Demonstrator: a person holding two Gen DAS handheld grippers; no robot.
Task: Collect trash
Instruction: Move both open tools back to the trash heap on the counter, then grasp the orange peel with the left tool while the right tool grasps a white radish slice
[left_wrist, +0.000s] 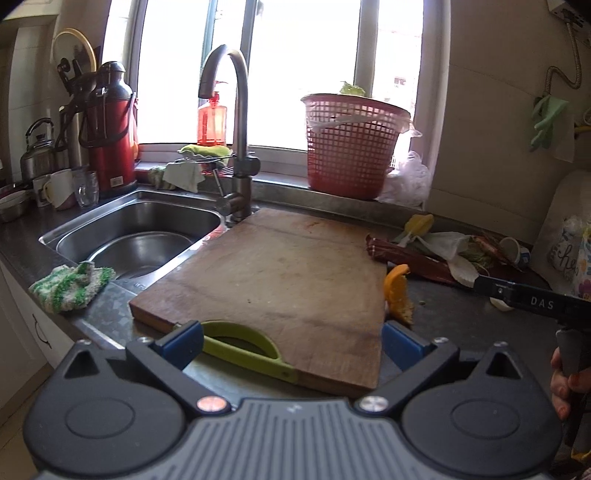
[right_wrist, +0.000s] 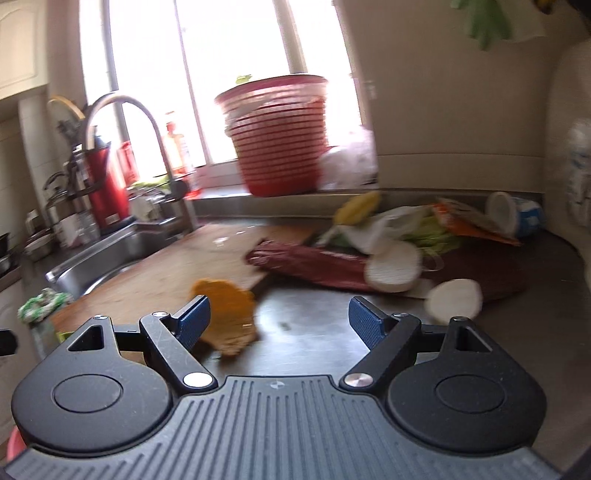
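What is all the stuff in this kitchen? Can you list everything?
cutting board: one, brown wood, on the counter beside the sink
sink: one, steel, left of the board
tap: one, steel, behind the sink
basket: one, red, on the window sill, lined with a bag
orange peel: one, orange, at the board's right edge
trash pile: one heap, dark red wrapper, white and yellow scraps, right back of the counter
paper cup: one, white and blue, lying on its side in the corner
cloth: one, green and white, at the sink's front edge
thermos: one, red, left of the sink
soap bottle: one, orange, on the sill
left tongs: open, over the board
right tongs: open, by the peel
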